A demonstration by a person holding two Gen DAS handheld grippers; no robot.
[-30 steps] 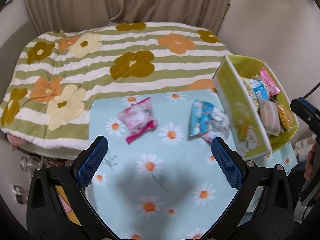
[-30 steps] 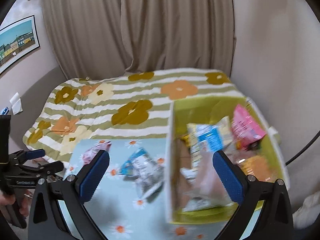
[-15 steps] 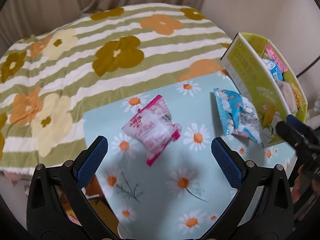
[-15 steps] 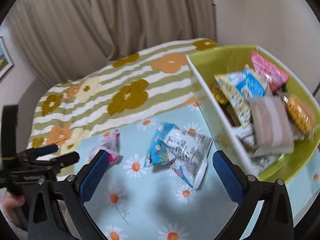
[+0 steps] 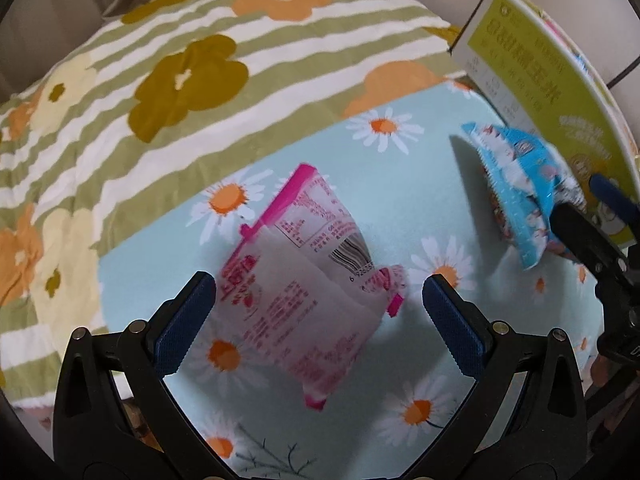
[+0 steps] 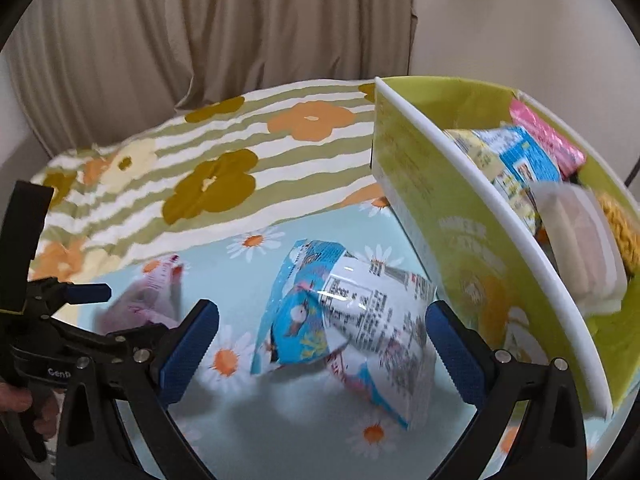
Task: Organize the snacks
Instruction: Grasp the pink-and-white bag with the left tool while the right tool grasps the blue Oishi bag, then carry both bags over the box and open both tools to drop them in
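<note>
Pick-up step: both grippers spread wide, left gripper [image 5: 318, 302] over pink packet [image 5: 304, 300] mid daisy cloth [image 5: 400, 208], right gripper [image 6: 322, 334] over blue packet [image 6: 344, 328] beside green box [image 6: 472, 248]; next lower, clamp, drop in.

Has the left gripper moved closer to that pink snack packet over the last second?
Yes. The left gripper has come down toward the pink packet, which now sits between its open jaws on the daisy cloth.
</note>
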